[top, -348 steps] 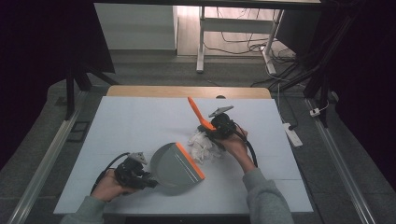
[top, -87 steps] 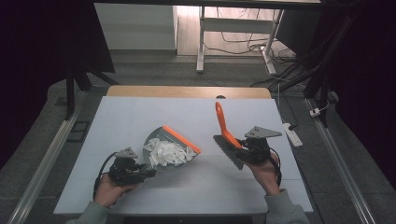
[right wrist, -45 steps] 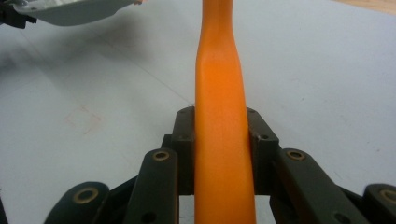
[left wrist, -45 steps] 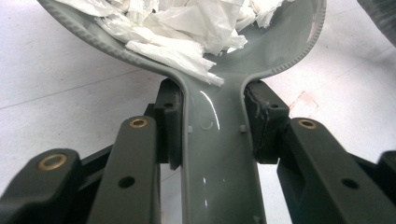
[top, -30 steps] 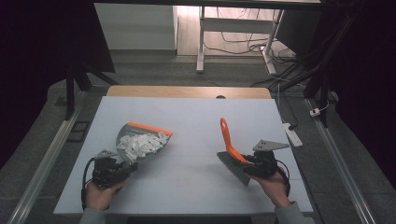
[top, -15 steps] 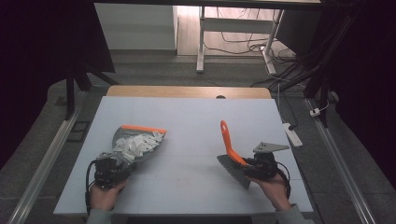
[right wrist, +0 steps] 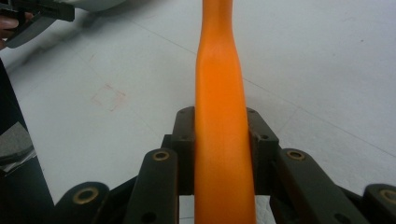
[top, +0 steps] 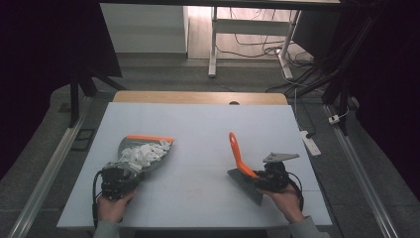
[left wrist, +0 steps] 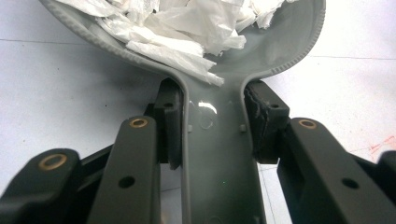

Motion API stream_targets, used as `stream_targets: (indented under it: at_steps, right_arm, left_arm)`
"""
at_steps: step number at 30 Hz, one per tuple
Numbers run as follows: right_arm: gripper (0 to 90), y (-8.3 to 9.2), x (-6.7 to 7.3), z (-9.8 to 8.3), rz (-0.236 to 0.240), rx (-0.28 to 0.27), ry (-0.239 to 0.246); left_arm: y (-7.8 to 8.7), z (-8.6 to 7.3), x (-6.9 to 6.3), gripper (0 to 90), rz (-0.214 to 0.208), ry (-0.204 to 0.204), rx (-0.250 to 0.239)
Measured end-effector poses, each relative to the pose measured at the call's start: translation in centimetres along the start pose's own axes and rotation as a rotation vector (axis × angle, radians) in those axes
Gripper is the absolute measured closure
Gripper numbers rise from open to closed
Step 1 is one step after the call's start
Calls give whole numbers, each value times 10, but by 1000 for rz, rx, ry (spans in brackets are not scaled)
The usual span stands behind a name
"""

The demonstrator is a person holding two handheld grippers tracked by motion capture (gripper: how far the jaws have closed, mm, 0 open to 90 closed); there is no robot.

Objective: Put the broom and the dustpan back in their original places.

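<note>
A grey dustpan [top: 128, 147] with an orange lip rests at the table's left, heaped with white paper scraps [top: 143, 152]. My left gripper [top: 124, 174] is shut on its grey handle [left wrist: 217, 154], pads [left wrist: 169, 126] pressed against both sides; the scraps [left wrist: 187, 28] lie just ahead in the pan. At the right, a brush with an orange handle [top: 236, 153] tilts up and leftward, its grey bristles [top: 245, 184] resting on the table. My right gripper [top: 261, 177] is shut on that handle [right wrist: 219, 93], which runs straight up between the jaws.
The white table top [top: 198, 129] has a wooden strip along its far edge [top: 198, 97]. Faint red marks [right wrist: 108, 97] show on the surface. A power strip [top: 309, 140] lies on the floor past the right edge. The left hand's gripper [right wrist: 42, 11] appears far off in the right gripper view.
Earlier the brush and pan met mid-table around the scraps; since then the hands drew apart, the pan carrying the scraps left. Over the last second both hands hardly moved.
</note>
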State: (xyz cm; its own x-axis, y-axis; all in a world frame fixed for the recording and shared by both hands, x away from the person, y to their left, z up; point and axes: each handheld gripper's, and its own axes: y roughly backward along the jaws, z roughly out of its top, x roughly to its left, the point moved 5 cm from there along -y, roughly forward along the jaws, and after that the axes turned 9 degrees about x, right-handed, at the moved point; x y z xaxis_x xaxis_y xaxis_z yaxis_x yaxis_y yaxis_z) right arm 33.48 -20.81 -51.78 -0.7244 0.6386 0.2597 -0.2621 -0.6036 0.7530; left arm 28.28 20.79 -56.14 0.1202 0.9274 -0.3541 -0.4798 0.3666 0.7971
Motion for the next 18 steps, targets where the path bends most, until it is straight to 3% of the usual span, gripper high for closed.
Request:
stream_targets:
  at_steps: [18]
  right_arm:
    - [684,-8,-34,-1,-43,54,-87]
  left_arm:
    - [-10,-1,4,612,5,17,27]
